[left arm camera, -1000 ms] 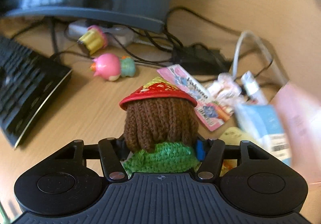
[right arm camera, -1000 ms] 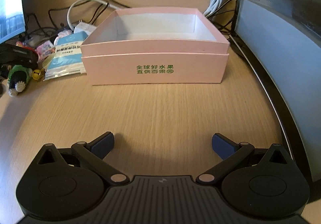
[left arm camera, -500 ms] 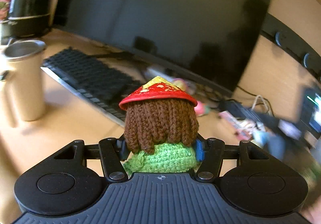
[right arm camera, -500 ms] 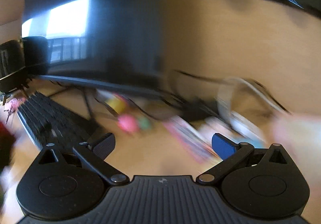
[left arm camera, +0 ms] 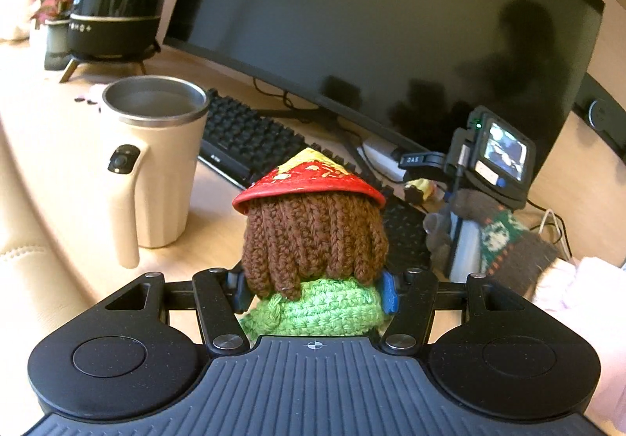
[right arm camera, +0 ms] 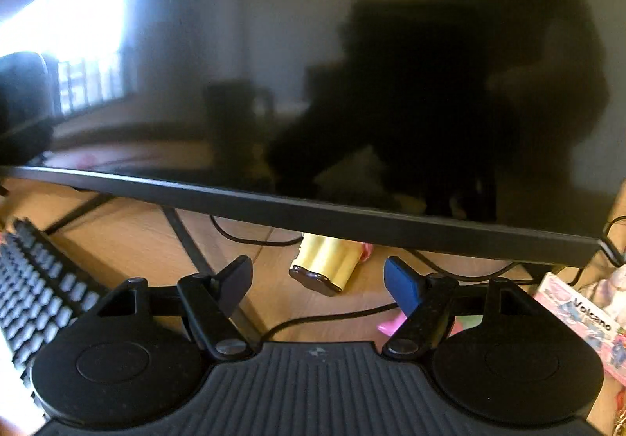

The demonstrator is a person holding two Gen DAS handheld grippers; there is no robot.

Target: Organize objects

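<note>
Dolls come first: we keep the knitted doll point(left arm camera: 313, 256) clamped in our left tongs point(left arm camera: 313, 289) for carrying; our right tongs point(right arm camera: 317, 277), empty and just narrowing, face the yellow toy point(right arm camera: 326, 264) ahead.

Bare table point(left arm camera: 219, 209) lies open in the left wrist view between the cream mug point(left arm camera: 152, 166) at left and the keyboard point(left arm camera: 250, 140) behind. In the right wrist view the monitor point(right arm camera: 313, 84) blocks the upper frame; beneath it, cables point(right arm camera: 324, 314) and what looks like a yellow toy point(right arm camera: 324, 264) clutter the centre.
</note>
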